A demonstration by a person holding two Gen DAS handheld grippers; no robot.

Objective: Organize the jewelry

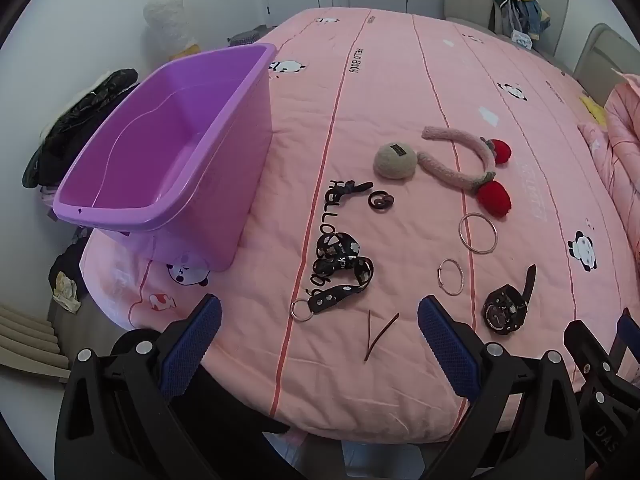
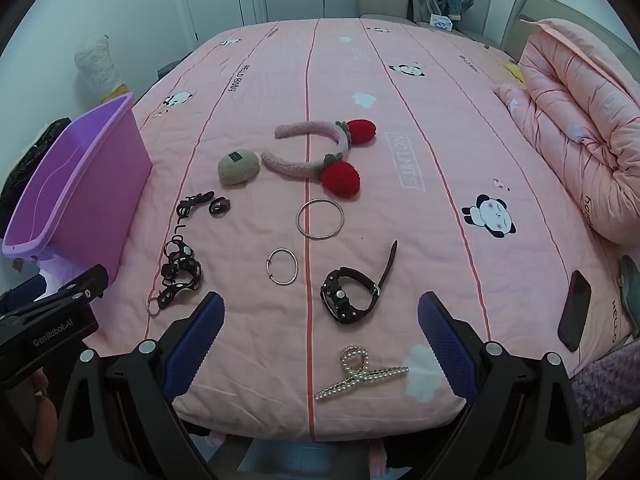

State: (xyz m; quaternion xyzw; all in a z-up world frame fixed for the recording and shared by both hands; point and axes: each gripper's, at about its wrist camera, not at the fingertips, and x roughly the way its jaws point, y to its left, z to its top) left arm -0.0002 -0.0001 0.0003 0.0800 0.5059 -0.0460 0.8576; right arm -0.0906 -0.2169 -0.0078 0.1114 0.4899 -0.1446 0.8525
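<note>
Both the left gripper (image 1: 319, 330) and right gripper (image 2: 320, 330) hover with fingers released, empty. Start at the bed's near edge: straddle the pearl hair claw (image 2: 358, 372) squarely, then carry it to the purple bin (image 2: 76, 196).

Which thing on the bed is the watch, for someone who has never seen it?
Start at the pink bed, near its front edge. The watch lies just right of the red centre stripe, below the two bangles. It alone is dark and chunky, with a strap sticking up.

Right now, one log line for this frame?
grippers: left open, right open, both empty | bin: empty | jewelry on bed: watch, pearl clip nearest
</note>
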